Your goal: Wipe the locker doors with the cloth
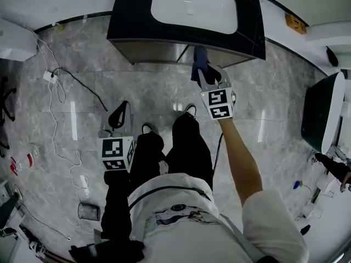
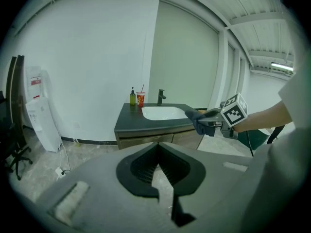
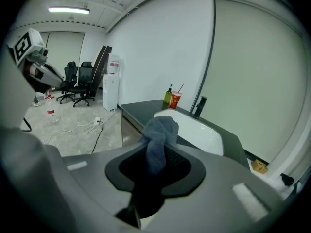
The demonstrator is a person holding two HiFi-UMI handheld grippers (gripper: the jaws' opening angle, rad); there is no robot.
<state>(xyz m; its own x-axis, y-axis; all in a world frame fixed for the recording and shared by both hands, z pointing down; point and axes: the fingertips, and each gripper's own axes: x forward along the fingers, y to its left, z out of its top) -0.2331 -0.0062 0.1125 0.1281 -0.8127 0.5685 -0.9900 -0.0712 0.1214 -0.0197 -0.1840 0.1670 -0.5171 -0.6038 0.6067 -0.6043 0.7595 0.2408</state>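
Observation:
A blue-grey cloth (image 1: 198,64) hangs bunched from my right gripper (image 1: 206,76), which is shut on it just in front of the dark vanity cabinet's doors (image 1: 159,52). In the right gripper view the cloth (image 3: 159,135) stands up between the jaws, with the cabinet front (image 3: 127,125) beyond it. My left gripper (image 1: 122,109) is low at the left beside the person's leg, its fingertips meeting with nothing between them. The left gripper view shows the cabinet doors (image 2: 146,141) ahead, with the right gripper (image 2: 203,124) and the cloth (image 2: 196,119) over their right side.
A white basin (image 1: 193,7) is set in the countertop, with a faucet (image 2: 161,96), a soap bottle (image 2: 132,97) and a red cup (image 2: 140,99). White cables and a power strip (image 1: 50,76) lie on the floor at left. A dark bin (image 1: 321,114) stands at right.

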